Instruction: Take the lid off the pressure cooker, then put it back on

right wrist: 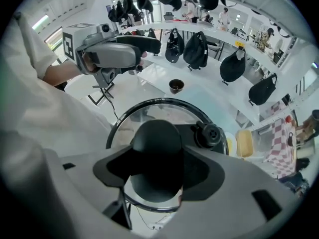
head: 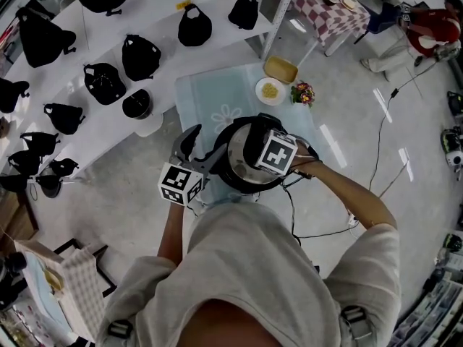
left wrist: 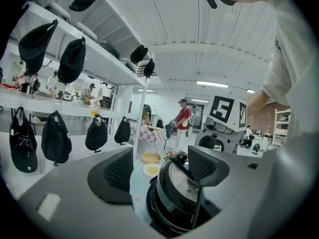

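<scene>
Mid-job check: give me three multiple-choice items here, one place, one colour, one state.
1. Where is the white plate? A on top of the cooker; B just beyond the cooker; C under the cooker.
2. The cloth under the cooker is: A red; B black; C light blue.
3. The right tool is: A open, holding nothing; B shut on the lid handle; C shut on the white plate.
Answers: B, head view shows it past the cooker; C, pale blue there; B, it clamps both sides of the handle.

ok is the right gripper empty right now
No, the right gripper has its jaws closed on the black oval handle of the pressure cooker's round black-rimmed lid.
</scene>
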Tool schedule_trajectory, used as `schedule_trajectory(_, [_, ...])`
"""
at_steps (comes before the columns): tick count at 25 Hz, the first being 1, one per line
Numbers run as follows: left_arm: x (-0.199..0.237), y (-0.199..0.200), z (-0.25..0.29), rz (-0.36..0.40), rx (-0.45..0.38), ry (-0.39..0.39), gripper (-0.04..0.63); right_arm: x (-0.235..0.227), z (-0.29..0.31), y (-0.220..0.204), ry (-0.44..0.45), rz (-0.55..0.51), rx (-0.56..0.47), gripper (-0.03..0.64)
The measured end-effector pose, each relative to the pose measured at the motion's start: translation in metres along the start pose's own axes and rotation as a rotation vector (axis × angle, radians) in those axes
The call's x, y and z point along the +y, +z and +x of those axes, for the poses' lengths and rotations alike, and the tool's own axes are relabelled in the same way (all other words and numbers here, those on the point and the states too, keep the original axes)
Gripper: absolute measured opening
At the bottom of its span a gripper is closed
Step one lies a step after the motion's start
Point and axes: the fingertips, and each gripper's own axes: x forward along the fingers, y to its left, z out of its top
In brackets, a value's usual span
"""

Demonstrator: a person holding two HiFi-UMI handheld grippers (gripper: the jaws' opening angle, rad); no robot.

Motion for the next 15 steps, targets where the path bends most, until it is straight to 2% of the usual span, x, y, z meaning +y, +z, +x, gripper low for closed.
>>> schedule_trajectory(7, [-0.037, -0.006, 0.043, 0.025, 0.032, -0.137, 0.33, -0.017, -0.027, -0.051, -0.073, 0.164, -0.044, 0.27])
schedule_trajectory(15, [-0.105, -0.006, 0.097, 0.065, 0.066, -0.334, 0.331, -0.012, -0.063, -0.168, -0.153, 0.432, -0.008, 0.27])
